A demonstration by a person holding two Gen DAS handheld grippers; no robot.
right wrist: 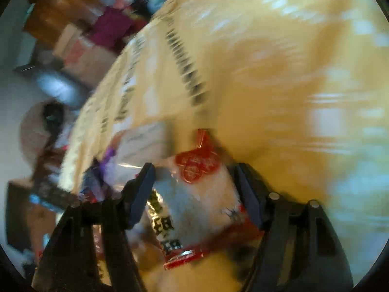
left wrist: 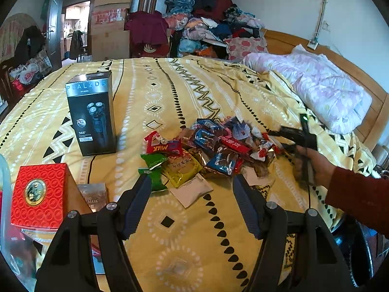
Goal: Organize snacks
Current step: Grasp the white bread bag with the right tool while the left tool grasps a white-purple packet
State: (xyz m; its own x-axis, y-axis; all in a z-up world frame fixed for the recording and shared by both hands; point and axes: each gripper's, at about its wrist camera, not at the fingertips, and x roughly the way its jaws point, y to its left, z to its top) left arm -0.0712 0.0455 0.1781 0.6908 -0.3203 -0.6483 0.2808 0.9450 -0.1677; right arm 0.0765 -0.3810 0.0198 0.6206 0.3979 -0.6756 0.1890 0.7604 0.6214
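A pile of wrapped snacks [left wrist: 214,148] lies on the yellow patterned bedspread [left wrist: 155,92]. A green packet [left wrist: 154,170] and a yellow packet [left wrist: 182,170] lie at its near edge. My left gripper [left wrist: 192,189] is open and empty just short of the pile. My right gripper [left wrist: 287,141] reaches into the pile's right side, blurred. In the right wrist view the right gripper [right wrist: 194,180] is open around a white packet with a red seal [right wrist: 199,194]; the view is blurred by motion.
A black shaver box [left wrist: 92,112] stands to the left of the pile. A red box [left wrist: 39,194] and a face-mask sachet [left wrist: 93,194] lie near left. A pink quilt [left wrist: 316,82] and a clothes heap [left wrist: 214,22] lie beyond.
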